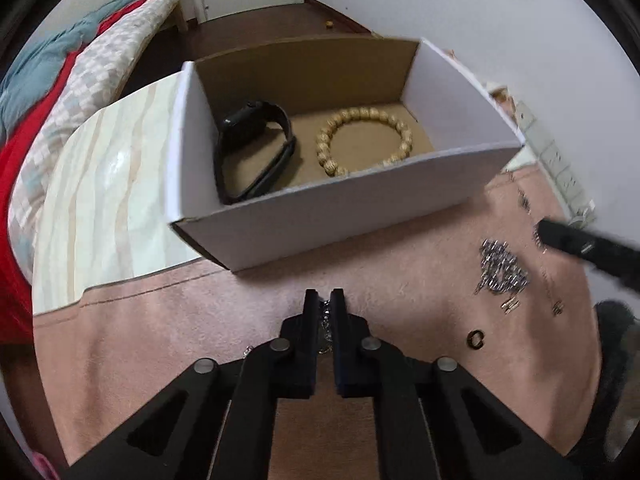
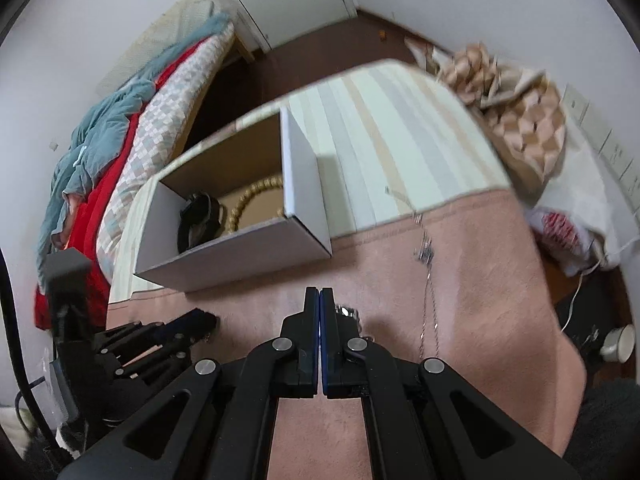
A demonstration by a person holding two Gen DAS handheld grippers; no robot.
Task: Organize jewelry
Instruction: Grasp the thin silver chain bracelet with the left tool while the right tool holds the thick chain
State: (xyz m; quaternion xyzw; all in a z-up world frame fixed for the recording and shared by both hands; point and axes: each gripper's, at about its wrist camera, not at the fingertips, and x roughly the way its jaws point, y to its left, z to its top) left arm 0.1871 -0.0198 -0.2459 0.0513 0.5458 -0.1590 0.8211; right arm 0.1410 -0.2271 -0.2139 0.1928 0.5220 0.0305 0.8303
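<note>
A white cardboard box (image 1: 320,216) stands on the table and holds a black smartwatch (image 1: 256,148) and a wooden bead bracelet (image 1: 364,140). The box also shows in the right wrist view (image 2: 304,184). My left gripper (image 1: 325,300) is shut on a silver chain (image 1: 326,328) just above the pink cloth (image 1: 200,340), in front of the box. My right gripper (image 2: 320,296) is shut with nothing between its fingers, low over the cloth beside a silver piece (image 2: 348,312). A silver beaded piece (image 1: 502,268), a thin chain (image 2: 428,276) and a small gold ring (image 1: 476,338) lie on the cloth to the right.
A striped tablecloth (image 2: 392,136) covers the table beyond the pink cloth. A bed with red and blue bedding (image 1: 52,92) lies to the left. Bags (image 2: 524,128) sit at the right table edge. A power strip (image 1: 556,160) runs along the wall.
</note>
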